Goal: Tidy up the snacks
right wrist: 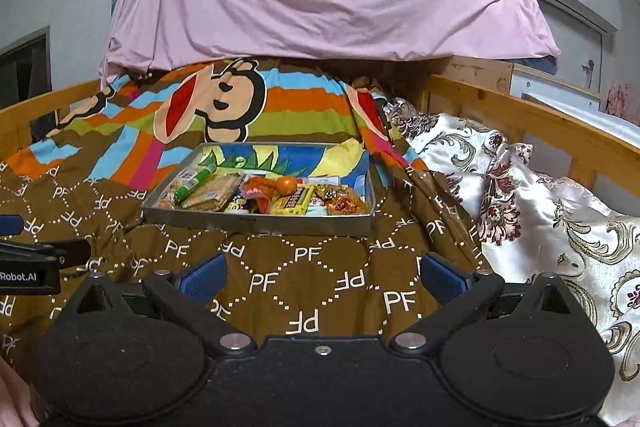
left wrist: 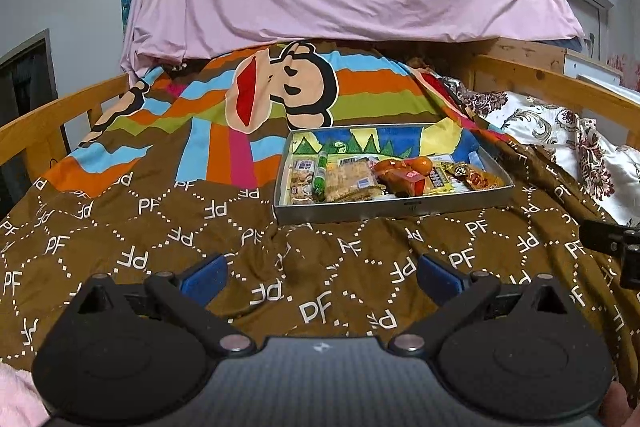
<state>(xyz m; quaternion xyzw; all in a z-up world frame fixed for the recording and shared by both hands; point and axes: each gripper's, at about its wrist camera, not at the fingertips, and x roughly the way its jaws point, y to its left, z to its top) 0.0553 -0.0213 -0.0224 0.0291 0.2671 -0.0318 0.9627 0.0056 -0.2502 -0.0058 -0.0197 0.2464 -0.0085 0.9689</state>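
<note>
Bed quilt (left wrist: 168,227), brown w/ PF print, spans everything below and ahead of both sets of jaws. It is soft and creased; I judge it the main hazard: any downward press near the tray could tilt it and slide the contents.

Tray (left wrist: 396,211), shallow metal box, sits on the quilt ahead of my left gripper (left wrist: 322,273), slightly right of its centreline. In the right wrist view the tray (right wrist: 256,221) lies ahead and slightly left of my right gripper (right wrist: 322,273). Both sets of jaws stand wide apart, nothing between the pads, well short of the tray.

Snacks are all inside the tray, packed touching along the near wall. Cracker pack (left wrist: 352,181) sits mid-left; yellow pack (right wrist: 294,201) mid-right. Risk: crinkly wrappers overlap, so one pinch may drag a neighbour out.

Green stick (left wrist: 321,173) lies at the far left. Orange fruit (right wrist: 287,183) rests on top of the wrappers; round, so I expect it to roll if they are disturbed.
</note>
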